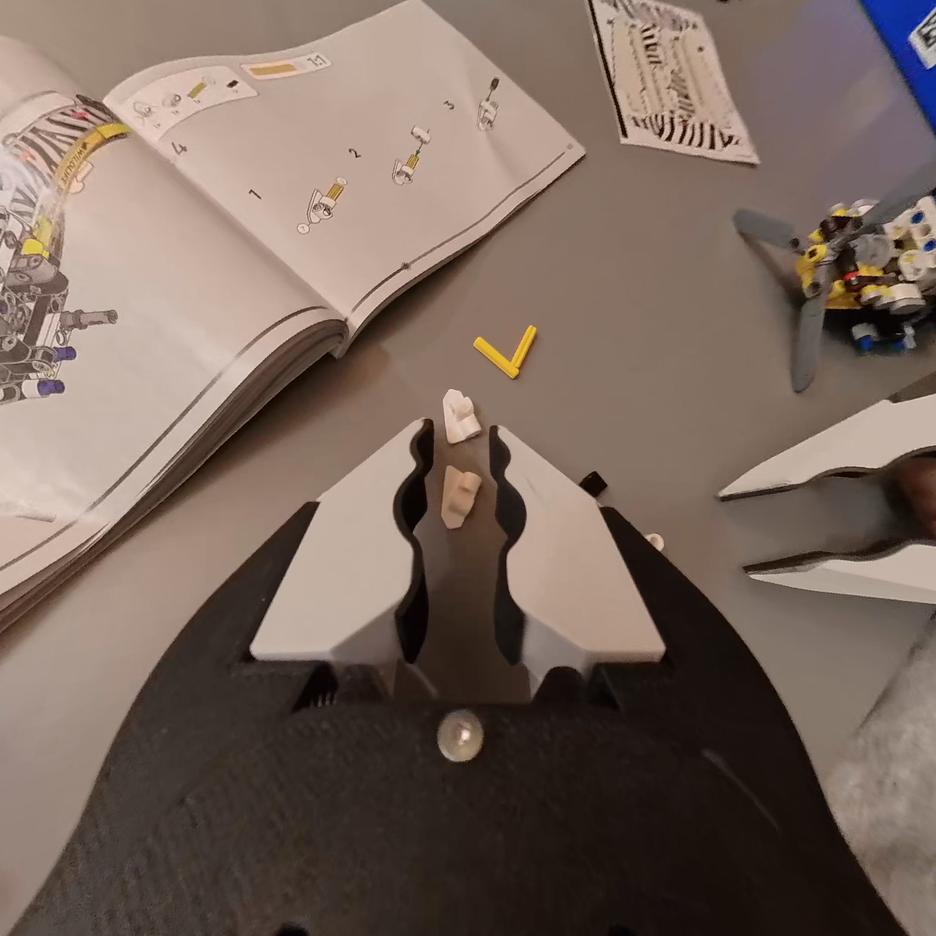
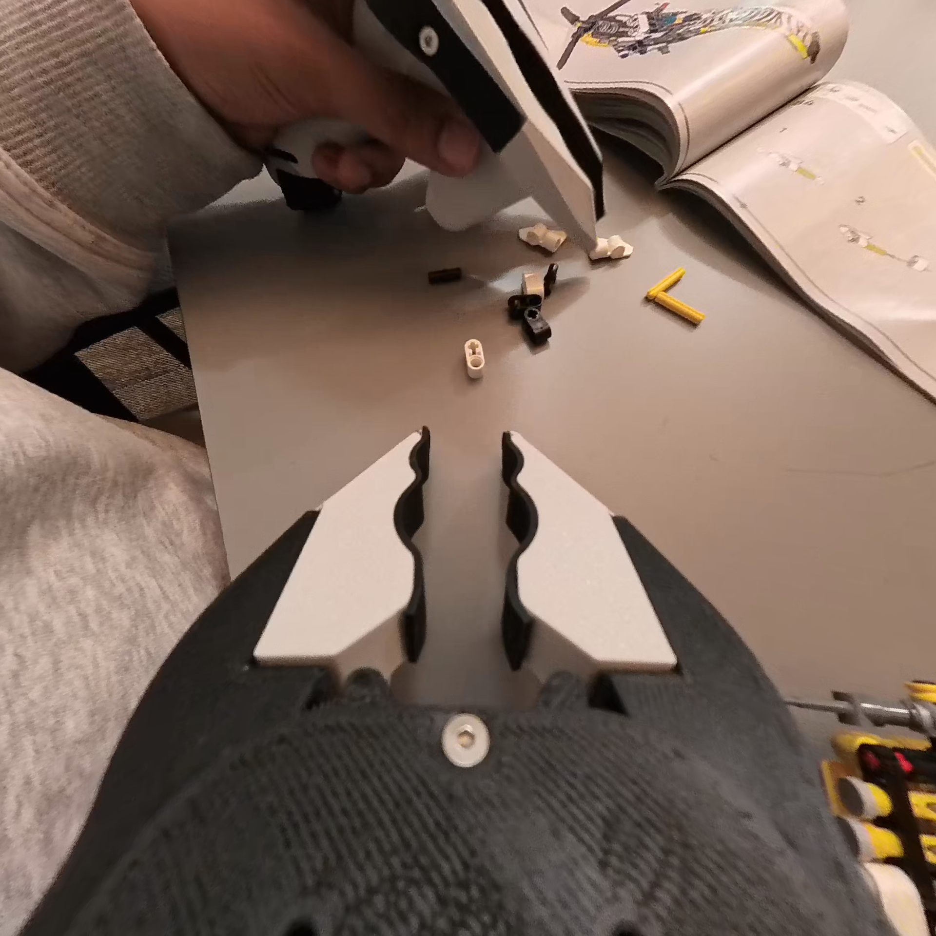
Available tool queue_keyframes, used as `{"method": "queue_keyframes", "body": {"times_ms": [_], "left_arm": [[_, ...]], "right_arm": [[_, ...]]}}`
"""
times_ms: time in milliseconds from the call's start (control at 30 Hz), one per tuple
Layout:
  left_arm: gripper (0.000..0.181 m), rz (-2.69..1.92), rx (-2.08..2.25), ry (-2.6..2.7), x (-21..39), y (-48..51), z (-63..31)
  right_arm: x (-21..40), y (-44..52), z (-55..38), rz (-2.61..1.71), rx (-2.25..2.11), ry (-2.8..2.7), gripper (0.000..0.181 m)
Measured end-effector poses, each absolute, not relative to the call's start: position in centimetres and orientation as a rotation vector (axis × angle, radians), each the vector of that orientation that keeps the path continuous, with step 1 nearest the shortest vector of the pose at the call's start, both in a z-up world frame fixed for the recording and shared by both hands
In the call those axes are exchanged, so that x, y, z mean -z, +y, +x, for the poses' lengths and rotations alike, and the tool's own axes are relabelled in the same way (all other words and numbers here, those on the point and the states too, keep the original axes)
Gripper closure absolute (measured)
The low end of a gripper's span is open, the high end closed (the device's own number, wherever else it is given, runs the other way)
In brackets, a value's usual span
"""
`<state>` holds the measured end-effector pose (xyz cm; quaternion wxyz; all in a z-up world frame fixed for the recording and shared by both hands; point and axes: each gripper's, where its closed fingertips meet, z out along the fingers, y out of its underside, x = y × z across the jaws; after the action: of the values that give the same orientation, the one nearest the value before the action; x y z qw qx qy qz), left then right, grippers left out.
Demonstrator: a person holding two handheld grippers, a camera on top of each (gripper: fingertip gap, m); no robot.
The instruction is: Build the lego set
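Left wrist view shows my left tongs [image 1: 461,430] parted a little way and holding nothing, lowered over two small white connector pieces on the grey table [image 1: 633,283]. The nearer white piece [image 1: 460,495] lies flat between my jaws, touching neither; its long axis runs near to far along the gap, narrow end toward me. The farther white piece [image 1: 460,416] sits just past my fingertips, tilted slightly left at its far end. What worries me: the jaws are barely wider than the piece, so if I close off-centre one pad will likely shove it sideways or spin it, and my tips could knock the farther piece toward the two yellow axles [image 1: 506,350] lying in a V beyond. Gripping along the length would also leave it awkward to mate. My right tongs [image 2: 465,438] hang part open and empty over bare table, well apart from the loose black and white bits [image 2: 529,304]. The instruction booklet [image 1: 304,202] lies open far left, the half-built model [image 1: 871,273] far right.
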<state>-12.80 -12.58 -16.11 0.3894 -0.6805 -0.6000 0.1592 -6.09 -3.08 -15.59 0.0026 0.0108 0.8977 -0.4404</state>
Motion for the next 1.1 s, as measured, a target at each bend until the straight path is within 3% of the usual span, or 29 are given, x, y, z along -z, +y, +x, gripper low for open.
{"method": "queue_keyframes", "body": {"times_ms": [300, 1100], "left_arm": [[0.178, -1.768, -0.426, -1.558, 16.69, -12.89, -12.69], [0.181, -1.735, -0.433, -1.530, 15.88, -13.14, -12.38]], "right_arm": [[15.60, -3.08, -6.04, 0.034, 1.376, 2.809, 0.154], [15.65, -3.10, -6.02, 0.032, 1.375, 2.811, 0.153]]}}
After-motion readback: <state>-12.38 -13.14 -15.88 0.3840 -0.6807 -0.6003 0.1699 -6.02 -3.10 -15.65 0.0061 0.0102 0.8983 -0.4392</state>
